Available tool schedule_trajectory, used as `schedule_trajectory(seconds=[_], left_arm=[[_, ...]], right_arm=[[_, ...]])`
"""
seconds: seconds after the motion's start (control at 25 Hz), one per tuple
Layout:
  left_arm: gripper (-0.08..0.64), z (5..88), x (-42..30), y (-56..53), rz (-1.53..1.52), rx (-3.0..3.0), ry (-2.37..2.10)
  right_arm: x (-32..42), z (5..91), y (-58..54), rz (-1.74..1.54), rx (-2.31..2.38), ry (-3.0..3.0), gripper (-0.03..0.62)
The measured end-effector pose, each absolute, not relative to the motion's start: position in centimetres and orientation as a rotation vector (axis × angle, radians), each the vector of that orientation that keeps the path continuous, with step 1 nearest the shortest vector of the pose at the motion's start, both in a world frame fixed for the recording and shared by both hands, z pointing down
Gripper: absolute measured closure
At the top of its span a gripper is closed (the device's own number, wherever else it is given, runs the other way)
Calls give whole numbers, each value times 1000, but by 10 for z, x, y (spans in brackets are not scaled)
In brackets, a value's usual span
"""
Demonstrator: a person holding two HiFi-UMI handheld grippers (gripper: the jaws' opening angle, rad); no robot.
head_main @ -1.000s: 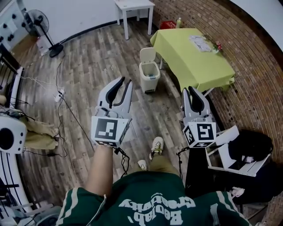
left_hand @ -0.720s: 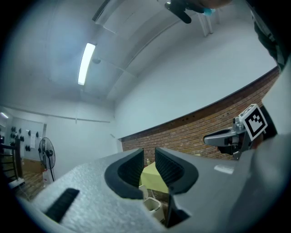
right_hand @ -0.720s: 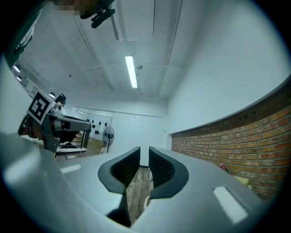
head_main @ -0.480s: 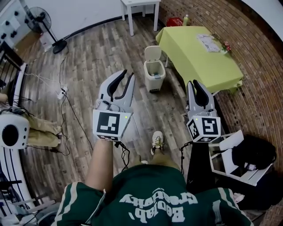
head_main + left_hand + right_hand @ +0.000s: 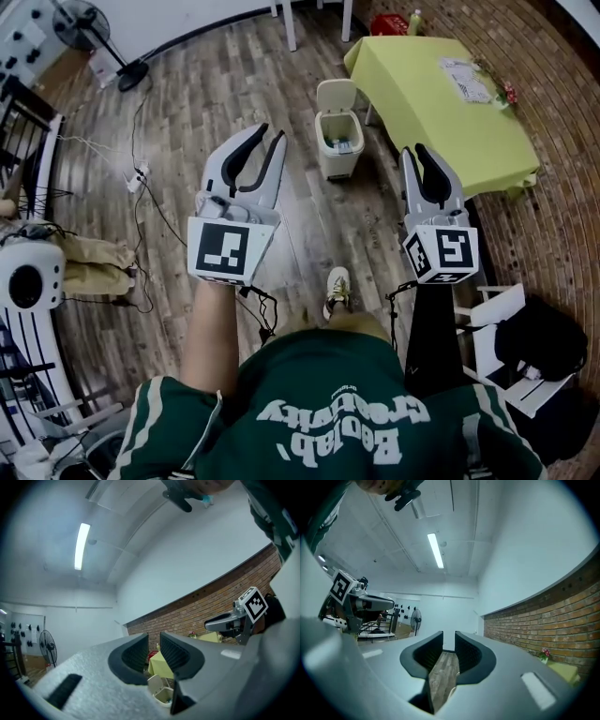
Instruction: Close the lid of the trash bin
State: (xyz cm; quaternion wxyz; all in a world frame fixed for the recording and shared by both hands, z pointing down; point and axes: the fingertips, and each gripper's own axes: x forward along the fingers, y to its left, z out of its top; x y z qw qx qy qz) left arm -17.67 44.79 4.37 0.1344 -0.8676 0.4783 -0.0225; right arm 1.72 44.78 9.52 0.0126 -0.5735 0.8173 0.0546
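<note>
Cream trash bin (image 5: 337, 167), lid (image 5: 336, 96) raised, litter (image 5: 343, 145) inside, green table (image 5: 441, 112) just beside bin, left gripper (image 5: 270, 133) near bin, jaws parted, empty, right gripper (image 5: 413, 149) near bin, jaws just opening, empty

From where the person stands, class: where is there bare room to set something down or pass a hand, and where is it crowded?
Bare wooden floor lies between the trash bin and the cables, and between bin and shoe. Most of the green table is bare. Crowded: the gap between bin and table.
</note>
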Motion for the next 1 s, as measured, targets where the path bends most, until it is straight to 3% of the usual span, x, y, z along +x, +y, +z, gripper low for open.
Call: schedule_trajectory(seconds=[1.0], left_arm=[[474, 42, -104, 255, -75, -2473, 1452]], right_arm=[[78, 97, 250, 176, -1649, 2622, 480]])
